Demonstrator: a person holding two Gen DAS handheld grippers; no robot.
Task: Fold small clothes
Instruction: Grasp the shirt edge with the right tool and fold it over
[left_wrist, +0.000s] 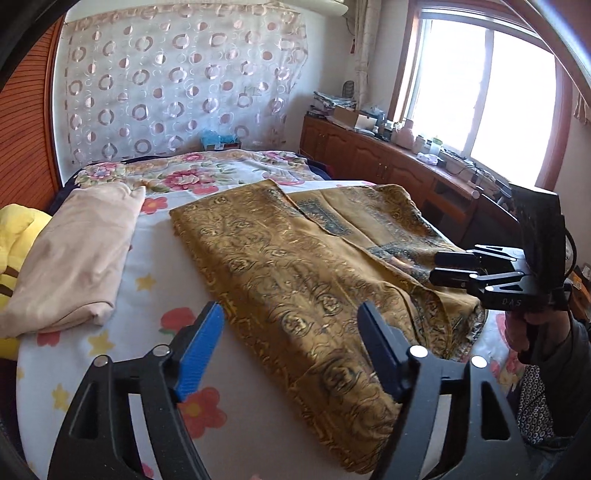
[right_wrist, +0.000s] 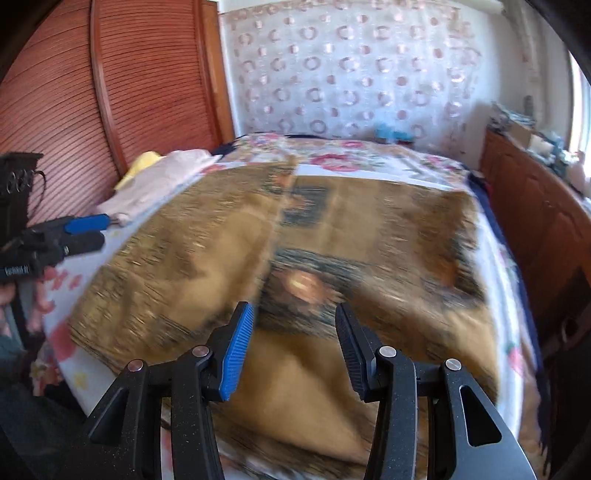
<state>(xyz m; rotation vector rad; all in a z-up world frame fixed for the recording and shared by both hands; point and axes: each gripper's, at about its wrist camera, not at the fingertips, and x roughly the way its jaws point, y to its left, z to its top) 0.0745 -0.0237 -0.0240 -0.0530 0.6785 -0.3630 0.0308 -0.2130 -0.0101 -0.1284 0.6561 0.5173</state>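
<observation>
Gold patterned garment (left_wrist: 295, 266) lies spread on the bed (left_wrist: 147, 258), one side folded over along a diagonal edge; dark printed panels show on the uncovered half. Right wrist view of it is motion-blurred. Left tongs (left_wrist: 290, 345) hang just above its near edge, fingers spread wide, nothing between them, no contact visible. Right tongs (right_wrist: 295, 343) sit over the garment's near portion, part-open, pads clear of the cloth; in the left view they appear at the garment's right side. A folded beige garment (left_wrist: 74, 258) rests to the left on the floral sheet, apart from the gold one. Wooden cabinet (left_wrist: 369, 155) runs under the window.
</observation>
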